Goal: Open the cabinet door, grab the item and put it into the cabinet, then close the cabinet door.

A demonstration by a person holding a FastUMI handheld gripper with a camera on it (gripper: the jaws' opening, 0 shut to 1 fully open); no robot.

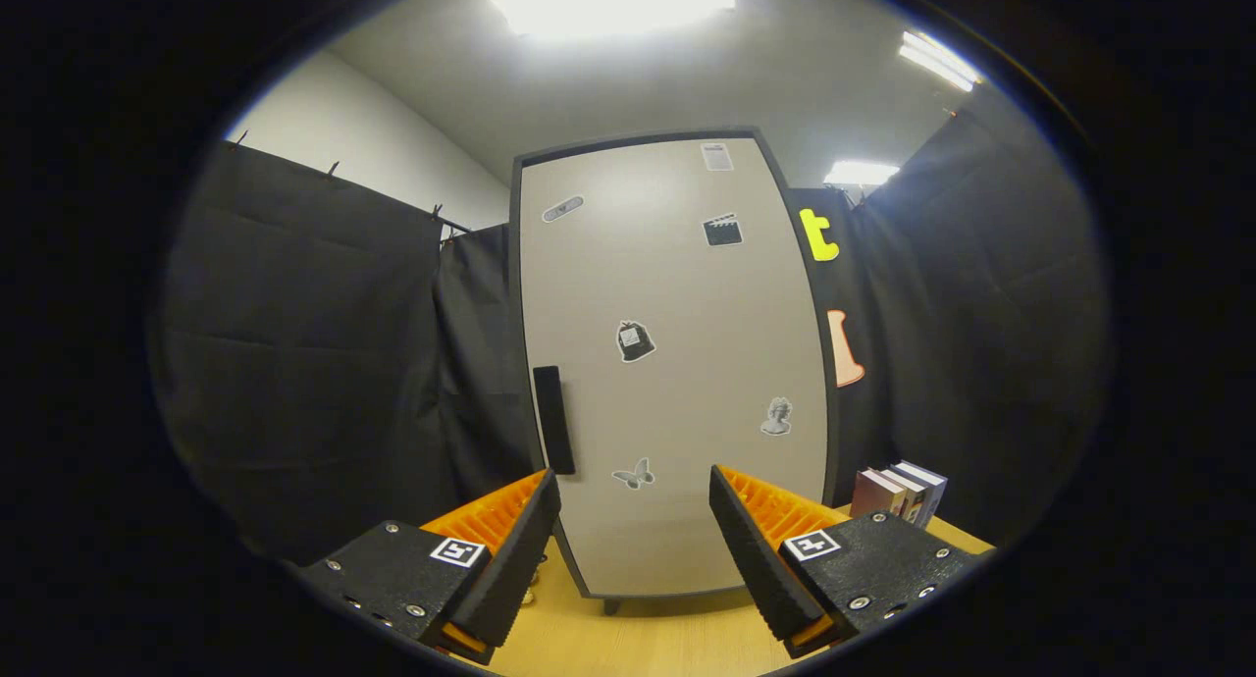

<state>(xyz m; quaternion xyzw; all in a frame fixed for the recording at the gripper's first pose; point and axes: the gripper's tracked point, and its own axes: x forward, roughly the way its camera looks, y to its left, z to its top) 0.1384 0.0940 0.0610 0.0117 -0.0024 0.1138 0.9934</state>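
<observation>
While the cabinet (677,363) is standing shut just ahead, you are holding the gripper (635,520) with fingers spread wide, gripping nothing; the boxes (898,493) are sitting on the table (628,638) beside its right side.

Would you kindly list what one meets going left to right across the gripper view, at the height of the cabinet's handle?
Black curtain → handle → cabinet door → books, with the open gripper nearer, facing the door.
</observation>
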